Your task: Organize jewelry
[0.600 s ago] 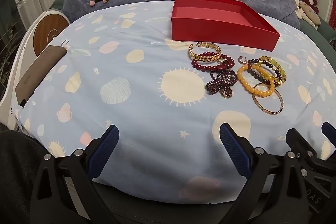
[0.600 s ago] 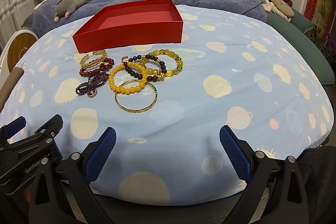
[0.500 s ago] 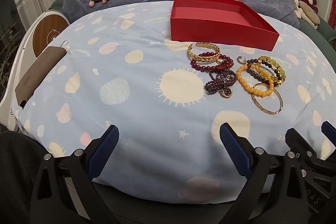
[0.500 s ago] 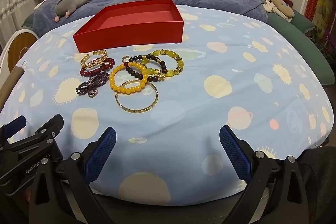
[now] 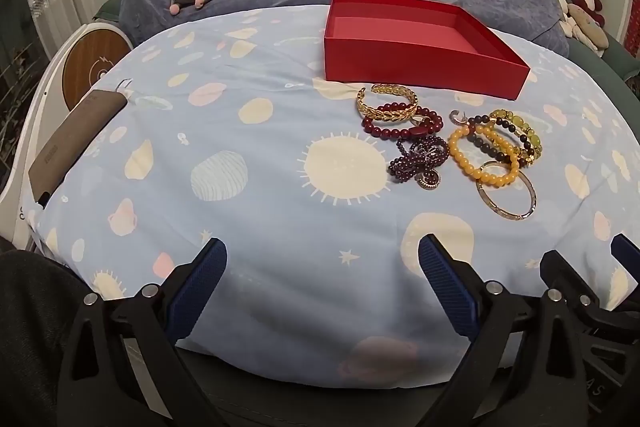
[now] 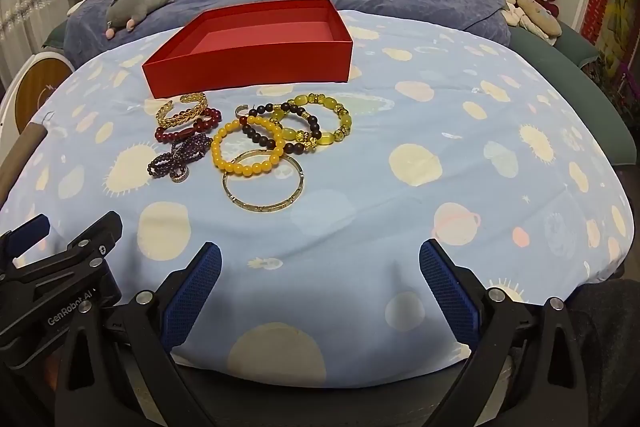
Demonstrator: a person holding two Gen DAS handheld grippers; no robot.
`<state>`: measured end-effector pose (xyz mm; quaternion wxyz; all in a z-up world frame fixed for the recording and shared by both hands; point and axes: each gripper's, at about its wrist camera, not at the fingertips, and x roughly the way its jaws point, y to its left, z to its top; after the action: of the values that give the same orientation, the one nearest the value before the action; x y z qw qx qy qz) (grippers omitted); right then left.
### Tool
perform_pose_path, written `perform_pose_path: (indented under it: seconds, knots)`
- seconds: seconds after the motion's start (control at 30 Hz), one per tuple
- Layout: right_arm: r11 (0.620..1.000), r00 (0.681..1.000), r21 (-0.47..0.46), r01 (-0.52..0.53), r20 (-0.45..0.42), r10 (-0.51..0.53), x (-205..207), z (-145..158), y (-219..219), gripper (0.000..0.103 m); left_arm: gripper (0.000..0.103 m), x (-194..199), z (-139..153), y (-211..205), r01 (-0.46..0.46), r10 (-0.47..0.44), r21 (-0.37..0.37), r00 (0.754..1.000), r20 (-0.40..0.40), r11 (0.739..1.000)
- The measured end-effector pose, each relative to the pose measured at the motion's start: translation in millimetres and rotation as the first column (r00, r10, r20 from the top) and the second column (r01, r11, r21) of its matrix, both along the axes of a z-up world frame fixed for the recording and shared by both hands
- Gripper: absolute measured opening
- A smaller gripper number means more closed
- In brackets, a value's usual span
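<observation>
**A:** Tangling is your main risk. The bracelets lie in one overlapping heap: the yellow bead bracelet (image 6: 247, 147) rests across the thin gold bangle (image 6: 262, 183) and the dark bead bracelet (image 6: 280, 129), and the gold leaf cuff (image 6: 182, 113) touches the red bead bracelet (image 6: 188, 131). Close on one and you will likely drag its neighbour along, or drop both short of the red box (image 6: 248, 67).

**B:** And the cloth?

**A:** The patterned sheet (image 6: 440, 131) looks soft and loose. If you dig under the flat bangle, I judge you will pinch fabric with it and shift the whole pile.

**B:** Where is everything relative to your jaws?

**A:** Both sets stand wide apart with nothing between them. From your right gripper (image 6: 320, 291), the heap sits at about eleven o'clock, well apart from the fingertips, with the empty box beyond it at roughly the same bearing. From your left gripper (image 5: 322, 287), the heap (image 5: 448, 143) lies at about one o'clock, the box (image 5: 420, 63) just behind it. The purple bead cluster (image 5: 420, 159) is the piece nearest your left side.
</observation>
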<state>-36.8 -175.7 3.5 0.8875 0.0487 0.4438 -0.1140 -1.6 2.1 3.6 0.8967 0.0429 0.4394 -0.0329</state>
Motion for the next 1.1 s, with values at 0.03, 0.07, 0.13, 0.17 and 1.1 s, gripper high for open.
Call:
perform_pose_path:
  seconds: [0.03, 0.07, 0.13, 0.17, 1.1]
  knots:
    - [1.000, 1.000, 0.000, 0.000, 0.000, 0.000, -0.3, -0.3, 0.0, 0.095, 0.092, 0.2, 0.1, 0.3, 0.000, 0.000, -0.001, 1.000, -0.001, 1.000]
    - [1.000, 1.000, -0.001, 0.000, 0.000, 0.000, -0.5, -0.3, 0.3, 0.095, 0.092, -0.5, 0.6, -0.4, 0.000, 0.000, 0.000, 1.000, 0.001, 1.000]
    - [1.000, 1.000, 0.000, -0.001, 0.000, 0.001, -0.3, -0.2, -0.2, 0.095, 0.092, -0.9, 1.5, -0.9, -0.001, 0.001, 0.000, 1.000, 0.003, 1.000]
    - [1.000, 1.000, 0.000, -0.001, 0.000, 0.001, -0.5, -0.1, -0.1, 0.095, 0.092, -1.0, 1.6, -0.9, -0.001, 0.001, 0.000, 1.000, 0.003, 1.000]
    - [1.000, 1.000, 0.003, 0.001, -0.005, -0.001, 0.5, -1.2, -0.7, 0.095, 0.092, 0.0, 2.5, -1.5, -0.001, 0.001, 0.000, 1.000, 0.003, 1.000]
